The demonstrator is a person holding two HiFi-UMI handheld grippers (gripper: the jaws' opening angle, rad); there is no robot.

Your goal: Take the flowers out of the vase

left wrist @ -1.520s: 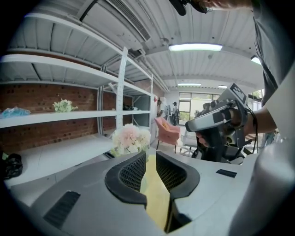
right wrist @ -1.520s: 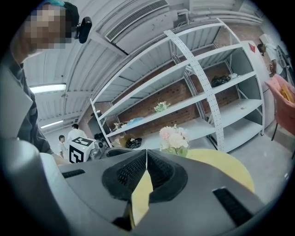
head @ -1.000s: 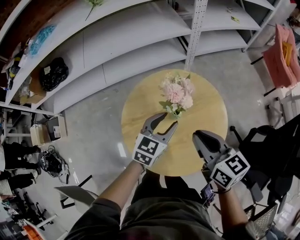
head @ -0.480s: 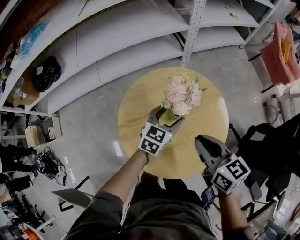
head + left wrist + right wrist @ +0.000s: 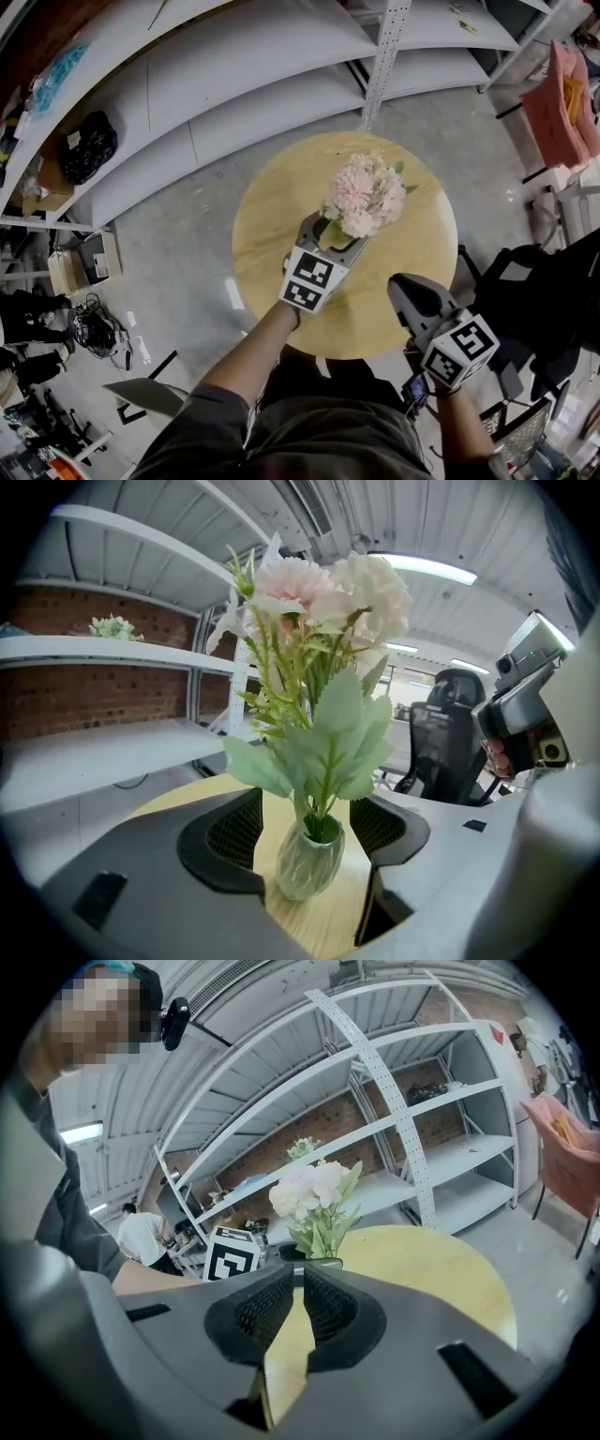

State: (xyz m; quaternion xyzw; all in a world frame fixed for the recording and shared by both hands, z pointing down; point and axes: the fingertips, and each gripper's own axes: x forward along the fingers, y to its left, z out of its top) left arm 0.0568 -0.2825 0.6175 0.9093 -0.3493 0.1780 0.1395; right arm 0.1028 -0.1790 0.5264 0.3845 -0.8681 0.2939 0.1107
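Observation:
A bunch of pale pink flowers (image 5: 364, 192) with green leaves stands in a small ribbed glass vase (image 5: 309, 860) on the round wooden table (image 5: 272, 225). My left gripper (image 5: 336, 234) reaches in low under the blooms. Its jaws have just been opening and now stand wide, one on each side of the vase, with no pad pressing on it. The left gripper view has the flowers (image 5: 323, 583) towering above that gripper (image 5: 307, 822). My right gripper (image 5: 398, 281) hangs over the table's near right edge, shut and empty, and the flowers (image 5: 309, 1185) lie ahead of it (image 5: 302, 1274).
White metal shelving (image 5: 234, 84) curves behind the table, with a black bag (image 5: 89, 145) on a left shelf. A black office chair (image 5: 525, 272) stands to the right and a pink seat (image 5: 562, 103) further back. A person (image 5: 145, 1237) stands far off by the shelves.
My left gripper has moved forward and down until its jaws frame the vase, and they have spread wider. The right gripper has sunk only slightly.

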